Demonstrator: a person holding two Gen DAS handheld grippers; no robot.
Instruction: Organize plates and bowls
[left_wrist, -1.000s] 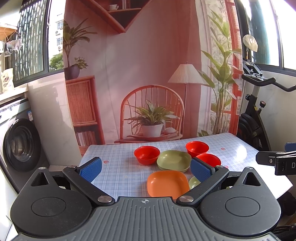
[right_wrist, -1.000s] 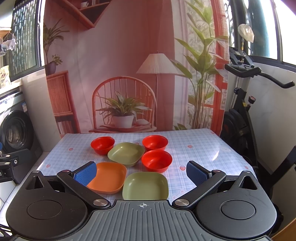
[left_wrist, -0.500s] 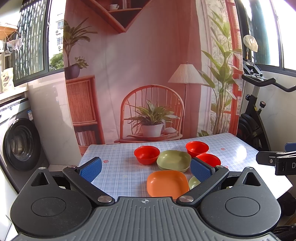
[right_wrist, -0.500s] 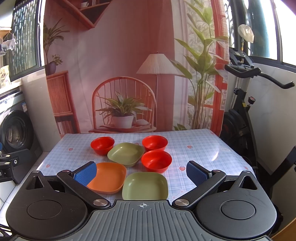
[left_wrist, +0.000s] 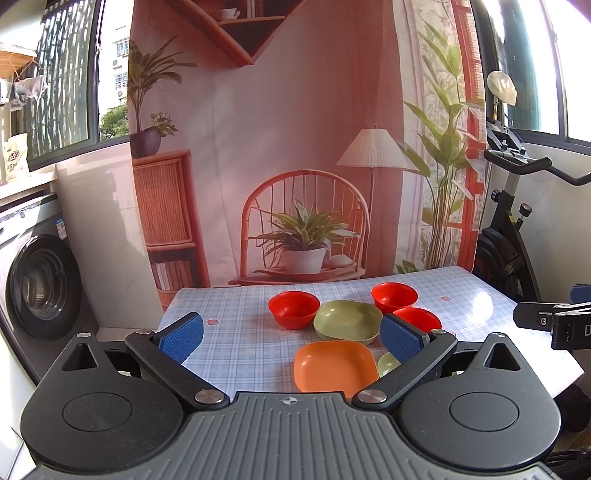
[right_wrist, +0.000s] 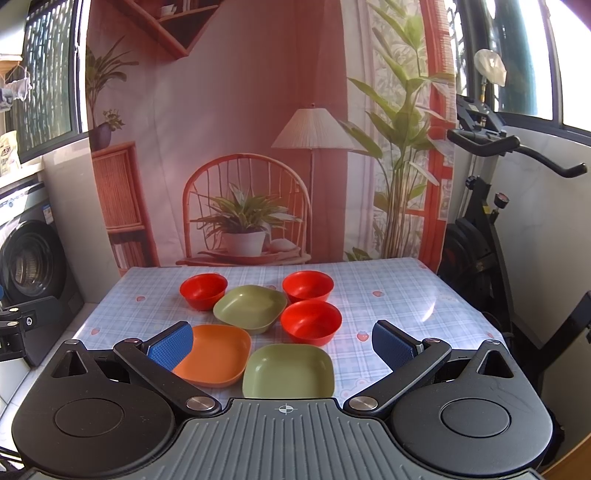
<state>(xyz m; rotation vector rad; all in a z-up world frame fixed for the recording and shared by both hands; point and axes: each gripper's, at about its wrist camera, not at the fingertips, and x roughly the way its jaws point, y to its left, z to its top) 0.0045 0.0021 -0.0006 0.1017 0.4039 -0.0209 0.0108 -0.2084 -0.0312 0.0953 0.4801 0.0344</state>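
Nothing moved, both tongs (left_wrist: 290, 333) (right_wrist: 281, 342) spread above bowls, exercise bike (right_wrist: 480, 229) beside table (right_wrist: 399, 299)

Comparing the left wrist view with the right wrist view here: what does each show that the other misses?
Only the left wrist view shows the right gripper at its edge. Only the right wrist view shows the near green plate whole; the left view catches just a sliver behind its own finger. Both share the orange plate, far green plate, three red bowls on the checked table, and open, empty jaws.
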